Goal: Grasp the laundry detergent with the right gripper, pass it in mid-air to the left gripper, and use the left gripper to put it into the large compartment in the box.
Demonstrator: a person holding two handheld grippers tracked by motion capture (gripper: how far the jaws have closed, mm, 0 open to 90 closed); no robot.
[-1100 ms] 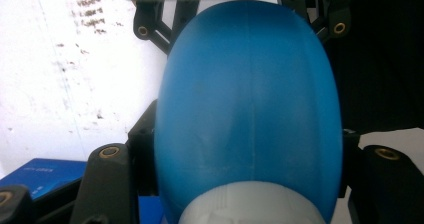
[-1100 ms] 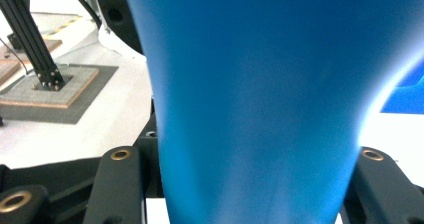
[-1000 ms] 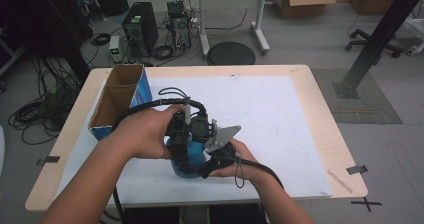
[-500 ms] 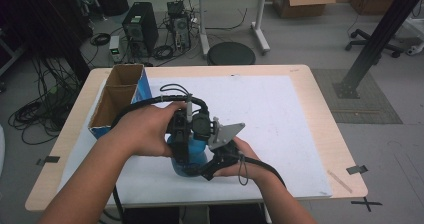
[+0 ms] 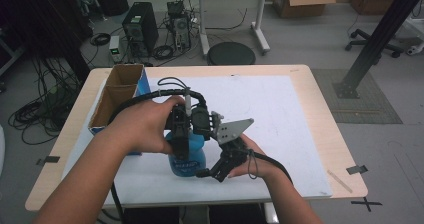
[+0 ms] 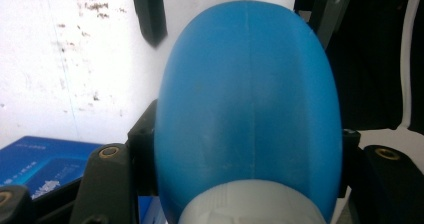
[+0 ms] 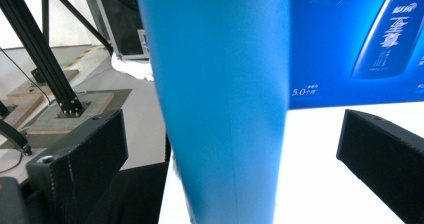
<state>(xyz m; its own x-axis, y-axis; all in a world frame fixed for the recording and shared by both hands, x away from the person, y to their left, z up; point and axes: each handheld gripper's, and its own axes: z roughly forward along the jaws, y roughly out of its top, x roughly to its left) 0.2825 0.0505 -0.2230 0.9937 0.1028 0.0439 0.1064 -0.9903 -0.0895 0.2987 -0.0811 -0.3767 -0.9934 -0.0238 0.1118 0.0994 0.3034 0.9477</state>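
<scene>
A blue plastic bottle (image 5: pixel 186 160) with a white neck stands on the white sheet at the table's front middle. My left gripper (image 5: pixel 182 134) comes down on it from above and is shut on its upper body; in the left gripper view the bottle (image 6: pixel 250 109) sits tight between both jaws of the left gripper (image 6: pixel 247 149). My right gripper (image 5: pixel 210 173) is low at the bottle's right side. Its jaws have just been opening. In the right gripper view the bottle (image 7: pixel 220 99) stands between the spread jaws of the right gripper (image 7: pixel 230 154), with gaps on both sides.
An open cardboard box (image 5: pixel 117 94) with blue printed sides stands at the table's left. The white sheet (image 5: pixel 280 114) covers most of the wooden table (image 5: pixel 325 134). Cables trail from both grippers. A computer tower, cables and a round stool are on the floor beyond the table.
The right gripper's jaws have come apart off the bottle's lower body. The left gripper keeps its hold, and both hands have stayed about in place.
</scene>
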